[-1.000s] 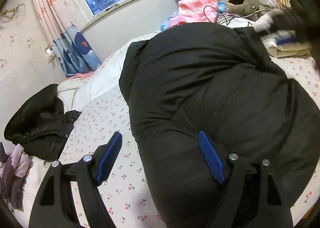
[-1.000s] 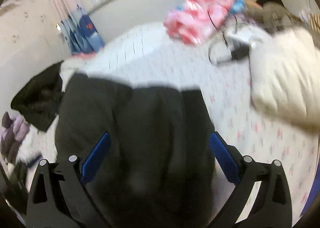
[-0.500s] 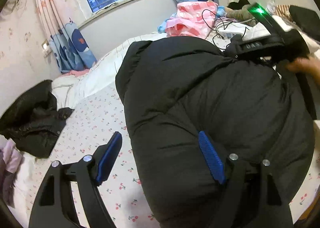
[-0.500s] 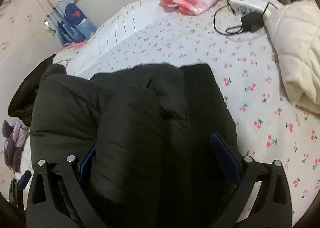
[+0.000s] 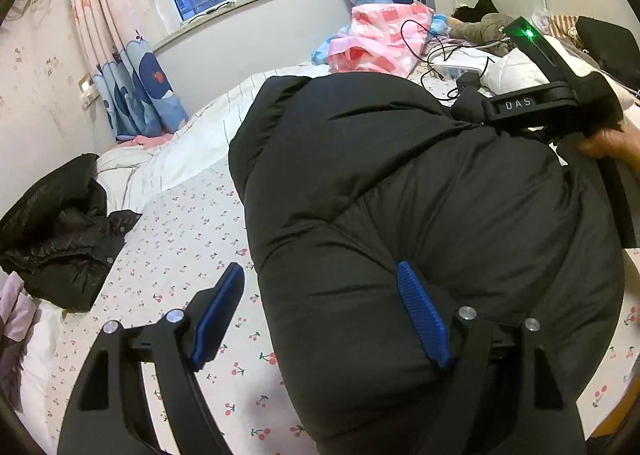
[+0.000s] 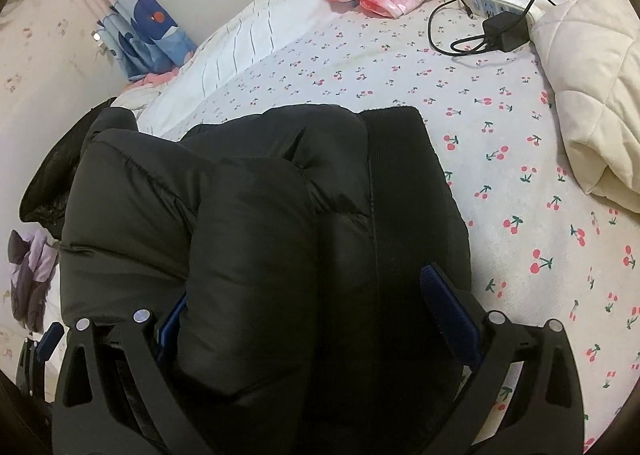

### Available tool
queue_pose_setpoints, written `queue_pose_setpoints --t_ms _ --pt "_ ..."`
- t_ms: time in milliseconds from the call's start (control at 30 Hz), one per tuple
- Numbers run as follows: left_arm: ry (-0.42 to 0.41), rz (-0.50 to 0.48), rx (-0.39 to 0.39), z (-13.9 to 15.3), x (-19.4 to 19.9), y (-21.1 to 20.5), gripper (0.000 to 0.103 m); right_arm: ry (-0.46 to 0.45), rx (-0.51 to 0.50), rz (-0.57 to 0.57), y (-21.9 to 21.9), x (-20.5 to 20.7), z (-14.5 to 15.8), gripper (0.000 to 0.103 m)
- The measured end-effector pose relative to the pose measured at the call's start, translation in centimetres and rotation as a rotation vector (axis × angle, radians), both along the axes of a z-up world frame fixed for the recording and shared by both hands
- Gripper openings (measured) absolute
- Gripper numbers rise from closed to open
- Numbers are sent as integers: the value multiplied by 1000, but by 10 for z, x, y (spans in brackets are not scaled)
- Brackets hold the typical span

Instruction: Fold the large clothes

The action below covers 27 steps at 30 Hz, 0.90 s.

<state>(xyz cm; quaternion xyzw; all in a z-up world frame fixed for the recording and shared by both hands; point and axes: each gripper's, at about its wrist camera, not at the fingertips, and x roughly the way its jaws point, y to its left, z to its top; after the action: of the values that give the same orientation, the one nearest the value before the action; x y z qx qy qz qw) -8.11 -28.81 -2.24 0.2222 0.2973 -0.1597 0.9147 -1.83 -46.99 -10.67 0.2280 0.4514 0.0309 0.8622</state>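
Centrally on the cherry-print bed lies the black puffer jacket, bunched into a thick bundle. Left tool gapes wide, gripping nothing, its right pad against the jacket's 7 o'clock edge. Right tool straddles a puffy fold, jaws wide; whether it pinches is unclear. Risk: slick, springy filling may slip free and reopen the fold; the charger cable lies at 1 o'clock.

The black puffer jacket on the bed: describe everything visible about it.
The black puffer jacket is a matte, quilted, puffy bundle folded over itself on the cherry-print sheet, with a ribbed band along one edge. The right gripper is open, its pads flanking a thick fold; the left gripper is open at the near edge.
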Motion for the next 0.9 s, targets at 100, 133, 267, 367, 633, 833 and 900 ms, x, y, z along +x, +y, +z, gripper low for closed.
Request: queue_pose_setpoints --t_ms 100,133,267,367,633,833,900 --pt "1 0 -4 0 1 1 77 -4 7 -1 -1 0 -2 96" --pt "3 0 -6 0 1 2 77 -5 8 -1 -1 -1 -2 96" --pt "12 1 -16 -1 2 3 77 -12 13 -2 -1 -2 -3 96" --pt "17 -3 -19 0 3 4 77 -16 16 1 -3 -2 -4 96" --pt "120 -72 -138 11 18 21 78 -17 39 6 -6 -6 -5 96" --pt "492 67 -695 1 98 106 84 -24 108 8 -13 -8 -12 96" --pt "505 51 -659 -5 112 94 85 -23 113 6 -12 -8 -13 96"
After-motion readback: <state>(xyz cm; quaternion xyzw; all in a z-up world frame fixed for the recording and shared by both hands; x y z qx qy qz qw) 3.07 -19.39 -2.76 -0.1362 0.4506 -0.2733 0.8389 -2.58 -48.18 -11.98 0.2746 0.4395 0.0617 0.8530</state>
